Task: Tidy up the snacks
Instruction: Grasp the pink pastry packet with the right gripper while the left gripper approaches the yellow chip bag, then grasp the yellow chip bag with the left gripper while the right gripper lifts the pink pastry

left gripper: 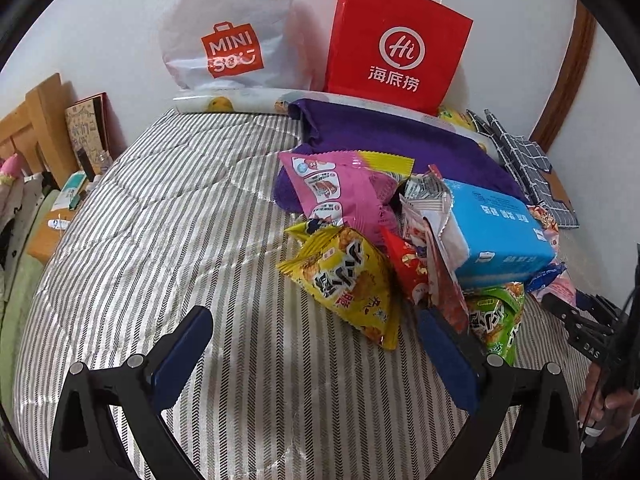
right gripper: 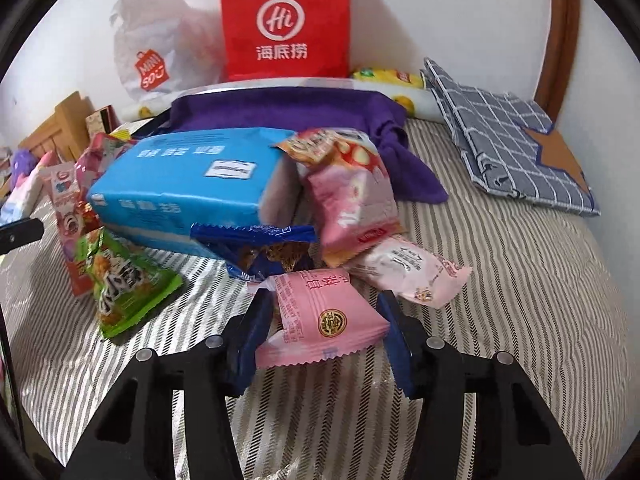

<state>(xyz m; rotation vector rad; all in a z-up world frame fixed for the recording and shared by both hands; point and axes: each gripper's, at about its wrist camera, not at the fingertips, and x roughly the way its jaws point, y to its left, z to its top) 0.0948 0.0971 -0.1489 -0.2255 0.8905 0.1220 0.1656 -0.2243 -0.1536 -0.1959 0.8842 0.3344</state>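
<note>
Barely begun: snack pile [left gripper: 400,240] unsorted, right gripper [right gripper: 324,320] apparently clenching pink packet [right gripper: 320,316], left gripper [left gripper: 316,344] released, empty.

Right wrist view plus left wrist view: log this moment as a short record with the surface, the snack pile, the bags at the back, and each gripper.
surface: striped bed cover
pile: blue pack with snack packets around it
bags by the wall: red paper bag, white plastic bag
right gripper: straddles pink packet, pads at its edges; grip unclear
left gripper: open, holding nothing, yellow packet just ahead
</note>
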